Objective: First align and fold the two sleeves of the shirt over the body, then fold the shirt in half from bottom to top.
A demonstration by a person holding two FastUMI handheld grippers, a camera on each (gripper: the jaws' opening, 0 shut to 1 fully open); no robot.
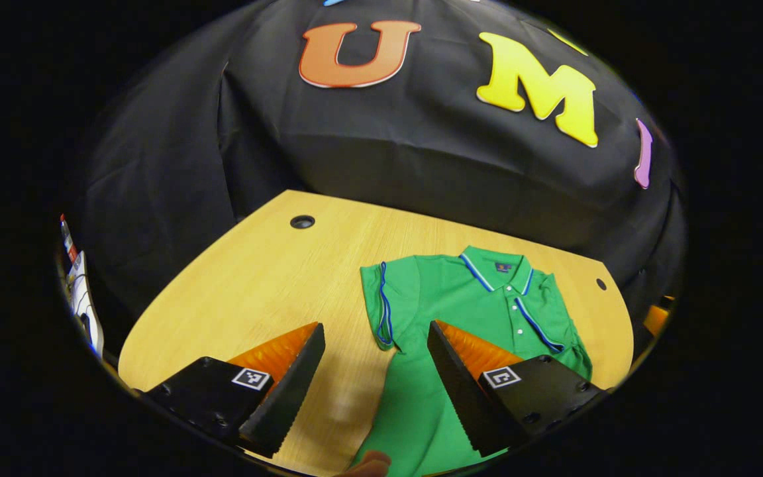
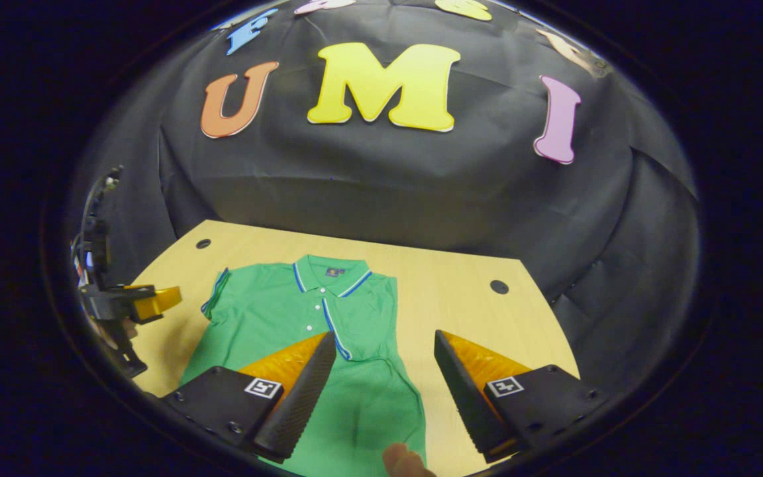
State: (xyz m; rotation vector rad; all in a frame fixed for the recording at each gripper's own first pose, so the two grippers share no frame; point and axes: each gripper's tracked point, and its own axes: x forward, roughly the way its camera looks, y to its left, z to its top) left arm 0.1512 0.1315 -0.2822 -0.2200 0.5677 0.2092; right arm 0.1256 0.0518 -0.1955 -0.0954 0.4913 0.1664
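1. Shirt (image 1: 481, 311) is lying flat on the wooden table (image 1: 255, 285), collar (image 1: 497, 268) toward the booth's back wall, front side up w/ buttons showing. Green polo, blue-and-white trim on collar and placket.
2. Both sleeves are already lying folded in over the body: in the left gripper view, one sleeve edge w/ blue trim (image 1: 383, 305) is sitting along the shirt's near-left side; the other side's fold is showing by the placket.
3. Bottom half of the shirt is running down toward the camera, not folded up yet.
4. Left gripper (image 1: 376, 358) is hovering above the table, fingers spread wide apart, gripping nothing. One finger is sitting over bare wood, the other over the shirt's body.
5. Right gripper (image 2: 385, 368) is also standing wide open and holding nothing. Its left finger is overlapping the shirt (image 2: 308, 311) in the view, its right finger is over bare table (image 2: 461, 291).
6. In the right gripper view, the other gripper (image 2: 133, 301) is showing at the far left edge, beside the shirt's sleeve side; can't tell its finger gap from there.
7. Fingertip of a person (image 2: 405, 460) is peeking in at the bottom edge, over the shirt's lower part.
8. Table has round cable holes (image 1: 302, 221) near its back corners.
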